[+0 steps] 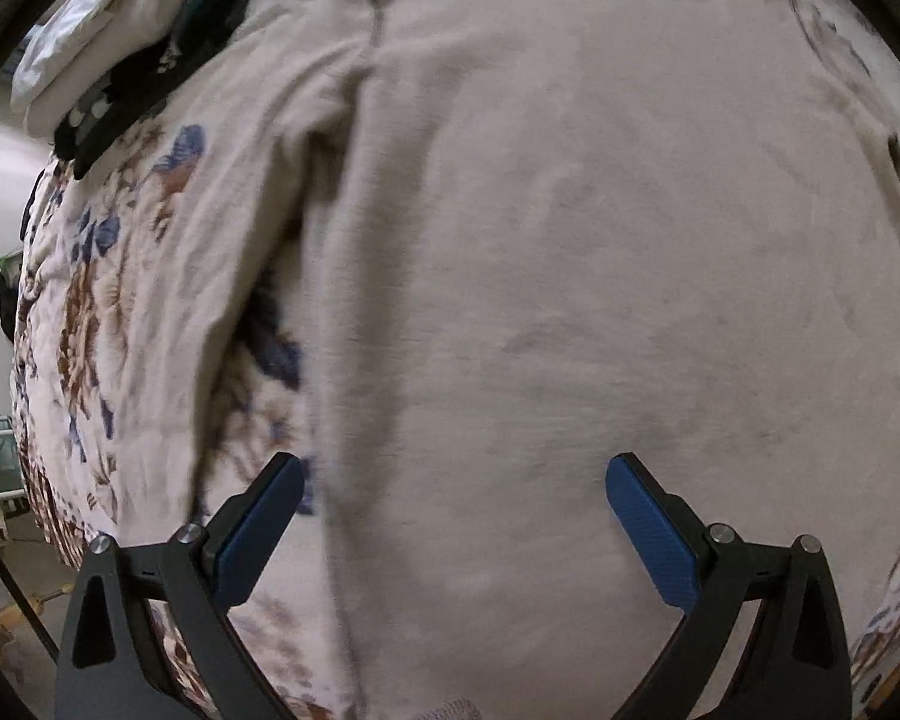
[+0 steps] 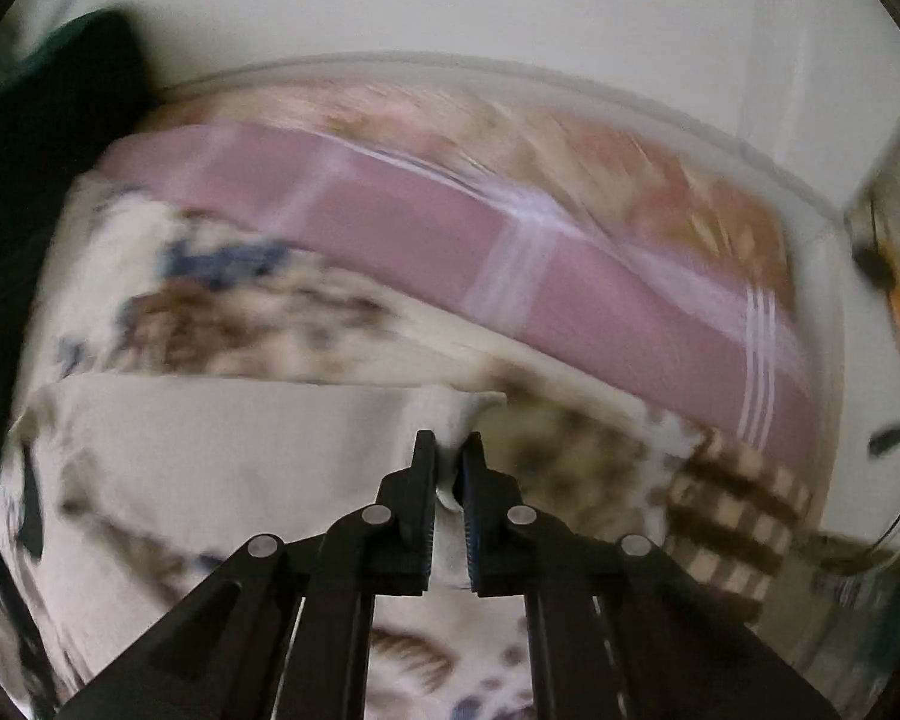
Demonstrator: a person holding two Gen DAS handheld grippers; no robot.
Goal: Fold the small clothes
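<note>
A beige shirt (image 1: 600, 252) lies spread on a floral bedspread (image 1: 96, 312), one sleeve (image 1: 240, 222) stretched to the left. My left gripper (image 1: 453, 474) is open and empty, its blue pads hovering just above the shirt's lower body. In the right wrist view the same beige shirt (image 2: 210, 456) lies flat, and my right gripper (image 2: 448, 450) is shut on its edge, a pinch of cloth bunched between the fingers. That view is blurred by motion.
A pile of white and dark clothes (image 1: 120, 42) sits at the bed's far left corner. A pink checked sheet (image 2: 450, 240) and a dark green cushion (image 2: 42, 150) lie beyond the shirt, against a white wall. The bed's edge drops to the floor at left (image 1: 6, 540).
</note>
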